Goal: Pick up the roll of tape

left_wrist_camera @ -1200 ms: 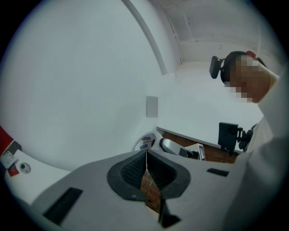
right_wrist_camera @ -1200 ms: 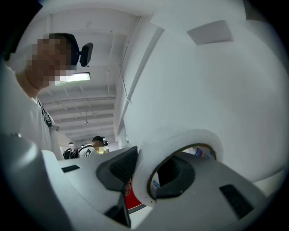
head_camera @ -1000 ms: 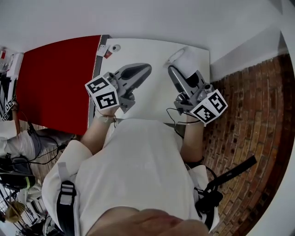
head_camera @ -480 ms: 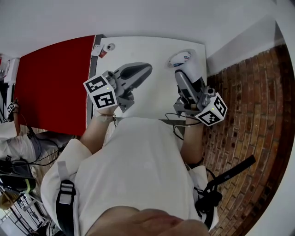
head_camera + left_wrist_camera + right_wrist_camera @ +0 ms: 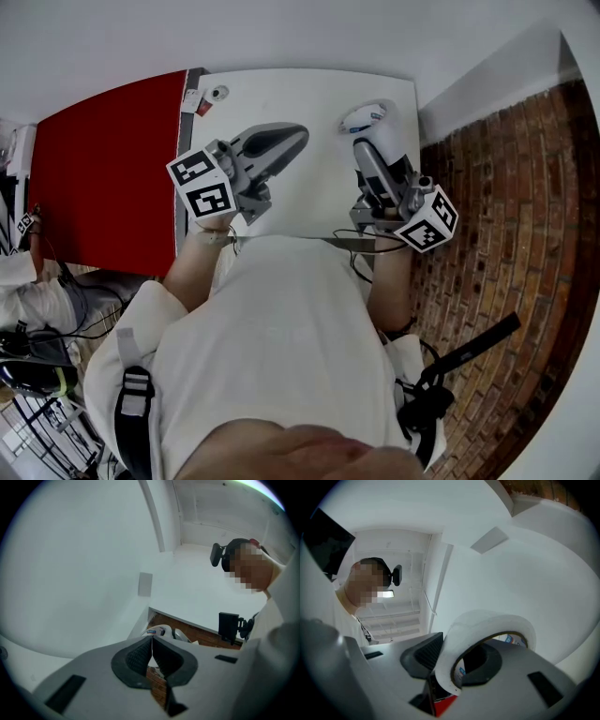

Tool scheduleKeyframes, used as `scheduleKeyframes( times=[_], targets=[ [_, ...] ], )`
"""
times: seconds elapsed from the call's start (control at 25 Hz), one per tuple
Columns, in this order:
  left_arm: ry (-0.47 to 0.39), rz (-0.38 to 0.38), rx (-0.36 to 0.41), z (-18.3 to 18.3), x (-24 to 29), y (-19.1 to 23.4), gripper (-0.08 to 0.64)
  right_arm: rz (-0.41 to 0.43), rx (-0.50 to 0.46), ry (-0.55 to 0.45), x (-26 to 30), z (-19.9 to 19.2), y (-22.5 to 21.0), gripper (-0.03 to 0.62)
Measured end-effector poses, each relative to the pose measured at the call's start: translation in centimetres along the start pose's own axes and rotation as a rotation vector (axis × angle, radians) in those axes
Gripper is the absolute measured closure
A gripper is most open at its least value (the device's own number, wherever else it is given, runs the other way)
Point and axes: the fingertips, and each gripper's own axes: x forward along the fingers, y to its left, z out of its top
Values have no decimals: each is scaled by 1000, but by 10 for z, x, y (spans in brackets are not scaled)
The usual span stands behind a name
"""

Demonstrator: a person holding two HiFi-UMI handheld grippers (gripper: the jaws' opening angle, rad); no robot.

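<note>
The roll of tape (image 5: 497, 623) is gripped by its wall in the right gripper (image 5: 457, 656). One jaw sits inside the core and the other outside, clenched on the white band. In the head view the roll (image 5: 366, 118) is at the upper right of the white table (image 5: 309, 89), near its far and right edges, with brick floor (image 5: 506, 206) beyond. Open tabletop separates it from the left gripper (image 5: 286, 139), whose jaws are pressed together and empty. A red surface (image 5: 103, 159) borders the table's left edge.

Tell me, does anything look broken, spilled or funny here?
Nothing is broken or spilled. The only funny bit: the roll of tape sits crooked in the right gripper, one jaw poked through its hole and one outside, pinching its wall. The left gripper is shut and empty.
</note>
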Motion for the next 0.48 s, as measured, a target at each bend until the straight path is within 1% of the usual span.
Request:
scheduleKeyframes(
  times=[0.28,0.48],
  targets=[
    [3,15,-10,-3,-1,5,551,-15,-9,11,-2,-4,-5,468],
    [3,13,-15,-5,0,3,551,-30,8,20,-3,-5,-9,469]
  ],
)
